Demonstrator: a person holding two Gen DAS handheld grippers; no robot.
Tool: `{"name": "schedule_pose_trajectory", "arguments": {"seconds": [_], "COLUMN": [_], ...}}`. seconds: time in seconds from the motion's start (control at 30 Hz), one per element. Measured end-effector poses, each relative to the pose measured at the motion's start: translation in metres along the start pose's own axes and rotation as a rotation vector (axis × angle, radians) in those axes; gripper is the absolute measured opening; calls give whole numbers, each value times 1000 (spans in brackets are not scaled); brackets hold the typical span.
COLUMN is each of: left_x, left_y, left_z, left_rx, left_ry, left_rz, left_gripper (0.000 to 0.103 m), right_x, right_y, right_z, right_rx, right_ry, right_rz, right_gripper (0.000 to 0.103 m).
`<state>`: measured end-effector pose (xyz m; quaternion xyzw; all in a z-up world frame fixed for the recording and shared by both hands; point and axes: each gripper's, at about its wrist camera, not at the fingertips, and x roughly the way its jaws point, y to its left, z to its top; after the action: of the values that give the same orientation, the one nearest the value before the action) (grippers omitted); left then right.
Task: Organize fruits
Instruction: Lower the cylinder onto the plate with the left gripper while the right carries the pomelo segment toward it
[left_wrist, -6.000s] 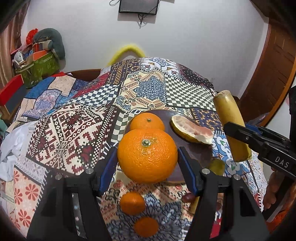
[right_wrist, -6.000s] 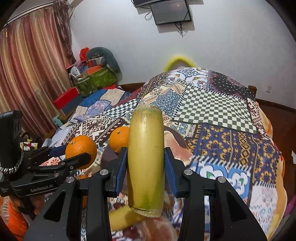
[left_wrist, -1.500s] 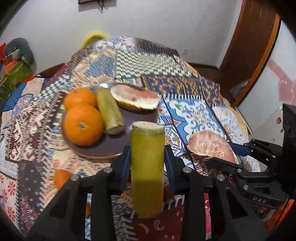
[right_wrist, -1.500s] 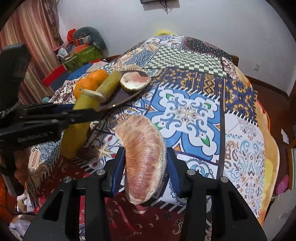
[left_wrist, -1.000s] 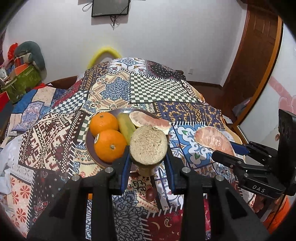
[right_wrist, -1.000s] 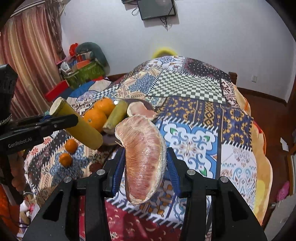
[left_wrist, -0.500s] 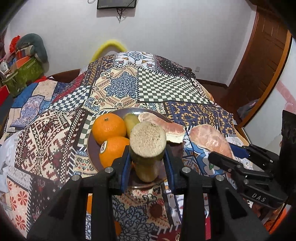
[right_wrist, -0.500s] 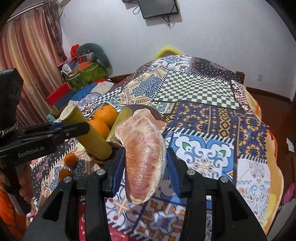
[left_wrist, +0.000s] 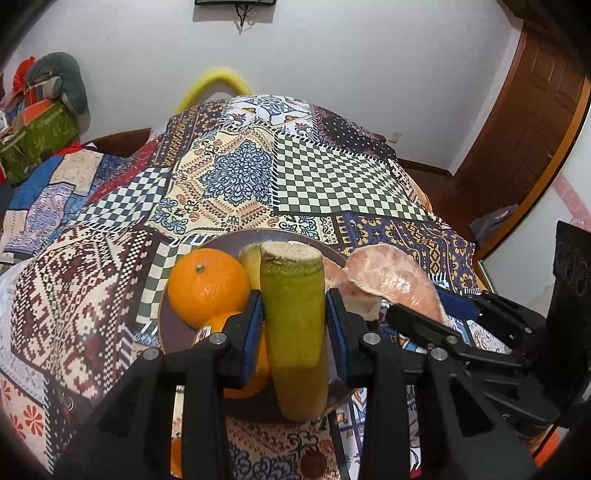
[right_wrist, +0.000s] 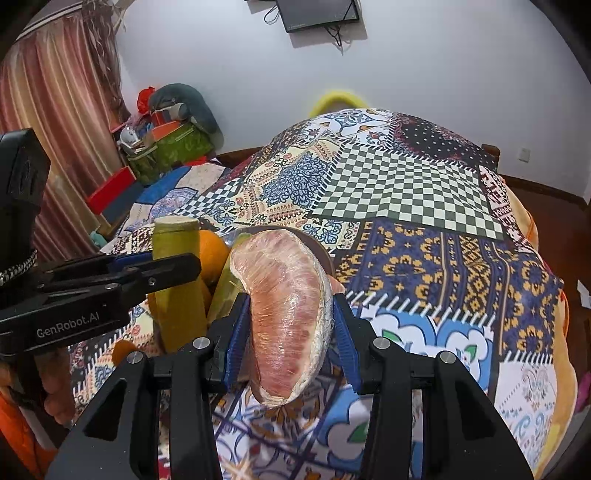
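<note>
The left gripper is clamped on a stiff green cane piece above the plate holding 2 oranges. The right gripper pinches a soft, film-wrapped pomelo wedge beside it. The wedge looks slippery and easily bruised, so it is best held lightly at mid-body.

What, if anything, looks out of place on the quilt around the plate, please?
A small orange lies on the quilt beside the plate, not on it with the two big oranges.
</note>
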<state>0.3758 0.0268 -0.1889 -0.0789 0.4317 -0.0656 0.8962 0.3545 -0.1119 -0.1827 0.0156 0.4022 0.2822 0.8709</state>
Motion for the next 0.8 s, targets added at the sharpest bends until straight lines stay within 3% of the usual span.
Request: {"name": "schedule_pose_trajectory", "arguments": {"seconds": [0.2,0.53,0.8], "left_x": [6,12,3], "left_y": [8,14,14], "left_z": [9,11,9], "left_rx": [-28,-30,-20], "left_ry": [-7,-22,-37], "left_rz": [-20,28,66], "left_gripper": [34,39,41], "right_x": [16,31,22], "right_y": [3,5,4], "right_z": [2,-3,1], "right_rx": [-16,-23,-23], "right_ry": [28,87,72], "right_rz": [4,18,21], "right_gripper": [40,42,43]}}
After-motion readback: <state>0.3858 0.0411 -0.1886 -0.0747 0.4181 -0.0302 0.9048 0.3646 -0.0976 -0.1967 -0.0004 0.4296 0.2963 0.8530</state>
